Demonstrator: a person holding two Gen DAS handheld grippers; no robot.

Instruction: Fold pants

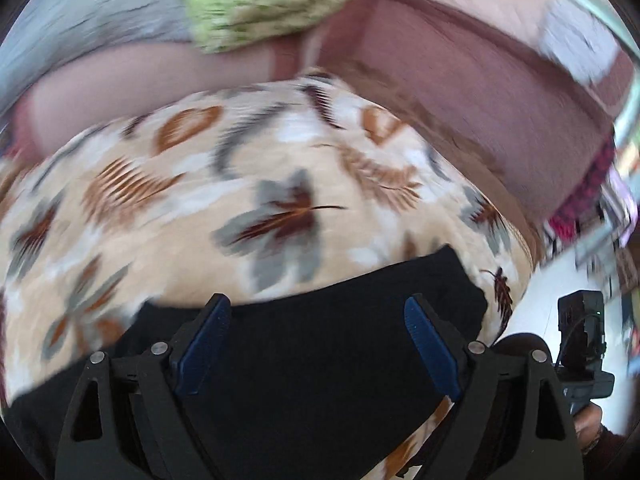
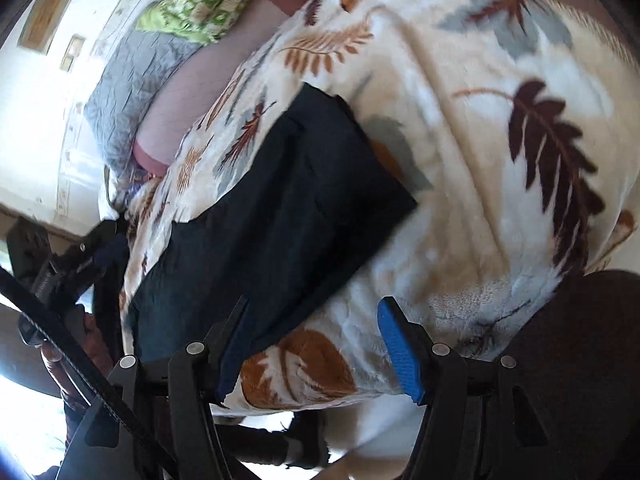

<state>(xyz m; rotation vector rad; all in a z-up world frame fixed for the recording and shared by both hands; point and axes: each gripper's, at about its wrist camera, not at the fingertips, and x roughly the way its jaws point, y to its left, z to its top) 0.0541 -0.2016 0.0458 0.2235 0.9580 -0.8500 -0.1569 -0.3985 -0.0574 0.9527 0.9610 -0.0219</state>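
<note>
Dark navy pants (image 1: pixel 312 344) lie folded flat on a cream blanket with a leaf print (image 1: pixel 248 176). In the left wrist view my left gripper (image 1: pixel 318 308) is open and empty, just above the pants' near part. In the right wrist view the pants (image 2: pixel 280 208) lie as a long dark strip on the blanket (image 2: pixel 480 140). My right gripper (image 2: pixel 312 316) is open and empty over the blanket's edge, with its left finger (image 2: pixel 230 352) beside the pants' near end. The other gripper (image 2: pixel 52 264) shows at the left.
A green patterned cloth (image 1: pixel 260 4) and a grey quilted pillow (image 1: pixel 92 12) lie at the far end on a pink sheet (image 1: pixel 460 92). The bed's edge (image 2: pixel 304 408) is near, with white floor (image 1: pixel 536 304) beyond. A dark rounded object (image 2: pixel 580 360) sits at lower right.
</note>
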